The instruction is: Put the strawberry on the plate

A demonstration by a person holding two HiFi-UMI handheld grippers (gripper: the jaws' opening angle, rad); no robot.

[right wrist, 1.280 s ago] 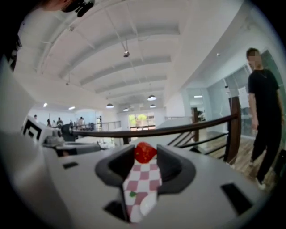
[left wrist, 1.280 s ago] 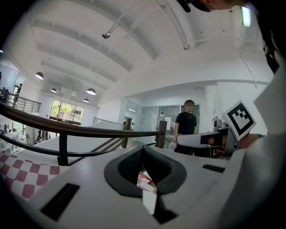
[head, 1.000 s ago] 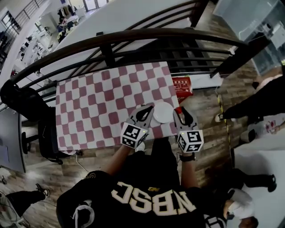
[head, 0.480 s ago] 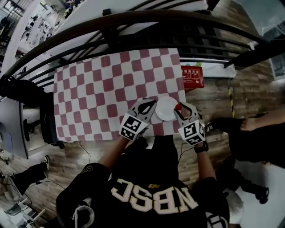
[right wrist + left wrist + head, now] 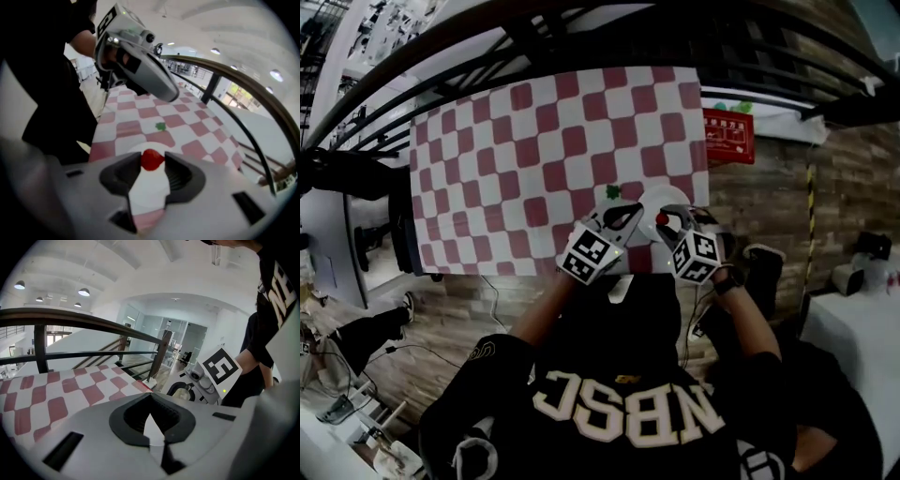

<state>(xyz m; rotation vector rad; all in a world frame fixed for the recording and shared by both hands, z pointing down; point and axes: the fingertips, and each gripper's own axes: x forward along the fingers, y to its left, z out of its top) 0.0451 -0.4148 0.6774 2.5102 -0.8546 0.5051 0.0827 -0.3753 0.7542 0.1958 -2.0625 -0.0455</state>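
Note:
A red strawberry [image 5: 152, 159] is pinched between the tips of my right gripper [image 5: 152, 160], just above the white plate [image 5: 149, 188]. The head view shows the plate [image 5: 673, 198] near the front right corner of the red-and-white checked table, with the strawberry [image 5: 662, 218] over its near edge in my right gripper [image 5: 663, 221]. My left gripper [image 5: 634, 210] hovers at the plate's left rim, its tips together and nothing between them. In the left gripper view its jaws [image 5: 150, 397] meet at the tip.
A small green scrap [image 5: 612, 192] lies on the cloth left of the plate. A dark curved railing [image 5: 581, 23] runs along the table's far side. A red box [image 5: 728, 136] sits on the wood floor to the right of the table.
Both grippers have shifted toward the plate. The strawberry has gone from beside the plate's right rim to over its near edge. The green scrap now shows on the cloth.

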